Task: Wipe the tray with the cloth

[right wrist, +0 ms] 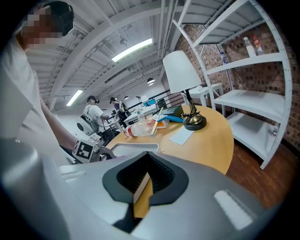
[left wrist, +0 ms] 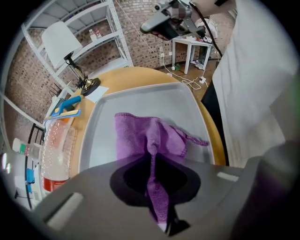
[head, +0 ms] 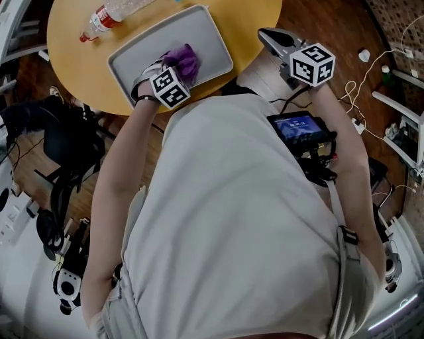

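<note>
A grey tray (head: 205, 40) lies on the round yellow table (head: 252, 16). A crumpled purple cloth (head: 184, 59) rests on the tray's near half. My left gripper (head: 173, 67) is shut on the cloth, and in the left gripper view a fold of the cloth (left wrist: 140, 136) runs up between the closed jaws (left wrist: 153, 161) over the tray (left wrist: 140, 101). My right gripper (head: 270, 38) is held in the air at the table's near right edge, off the tray. Its jaws (right wrist: 142, 186) stand shut with nothing between them.
A clear plastic bottle with a red cap (head: 109, 16) lies on the table beyond the tray's left end. A white desk lamp (right wrist: 180, 70), a paper sheet (right wrist: 182, 135) and a blue tool (left wrist: 70, 104) sit farther back. White shelving (right wrist: 253, 93) stands beside the table.
</note>
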`<state>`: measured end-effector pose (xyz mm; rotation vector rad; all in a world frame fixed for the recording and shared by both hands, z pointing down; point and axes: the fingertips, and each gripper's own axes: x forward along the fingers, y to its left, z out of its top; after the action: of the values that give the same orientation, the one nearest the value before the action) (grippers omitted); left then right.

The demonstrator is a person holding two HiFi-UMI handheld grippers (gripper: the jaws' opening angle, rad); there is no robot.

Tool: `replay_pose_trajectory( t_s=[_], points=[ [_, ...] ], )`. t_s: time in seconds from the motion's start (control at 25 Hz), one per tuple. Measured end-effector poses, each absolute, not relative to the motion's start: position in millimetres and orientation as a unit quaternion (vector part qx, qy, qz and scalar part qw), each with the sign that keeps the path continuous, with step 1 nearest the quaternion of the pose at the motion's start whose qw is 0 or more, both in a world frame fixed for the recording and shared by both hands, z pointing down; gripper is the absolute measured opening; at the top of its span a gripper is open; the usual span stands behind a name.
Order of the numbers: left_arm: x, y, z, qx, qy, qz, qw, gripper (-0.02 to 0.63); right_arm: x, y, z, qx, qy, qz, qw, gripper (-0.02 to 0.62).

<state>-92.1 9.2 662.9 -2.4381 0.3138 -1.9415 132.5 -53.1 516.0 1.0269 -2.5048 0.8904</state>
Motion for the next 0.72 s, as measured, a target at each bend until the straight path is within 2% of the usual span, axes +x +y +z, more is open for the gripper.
replay_pose_trajectory(
  t_s=[0.36, 0.72],
  points=[
    [-74.6, 50.6, 658.2, -0.8, 0.042, -0.594, -0.07, 0.029, 118.7, -55.4, 509.7, 0.333, -0.88, 0.301, 0.152, 0.003],
    [-59.4, 58.5, 657.6, -0.808, 0.029, -0.582, -0.085, 0.029, 125.5, -55.2, 511.9, 0.344, -0.875, 0.307, 0.151, 0.002]
  ],
)
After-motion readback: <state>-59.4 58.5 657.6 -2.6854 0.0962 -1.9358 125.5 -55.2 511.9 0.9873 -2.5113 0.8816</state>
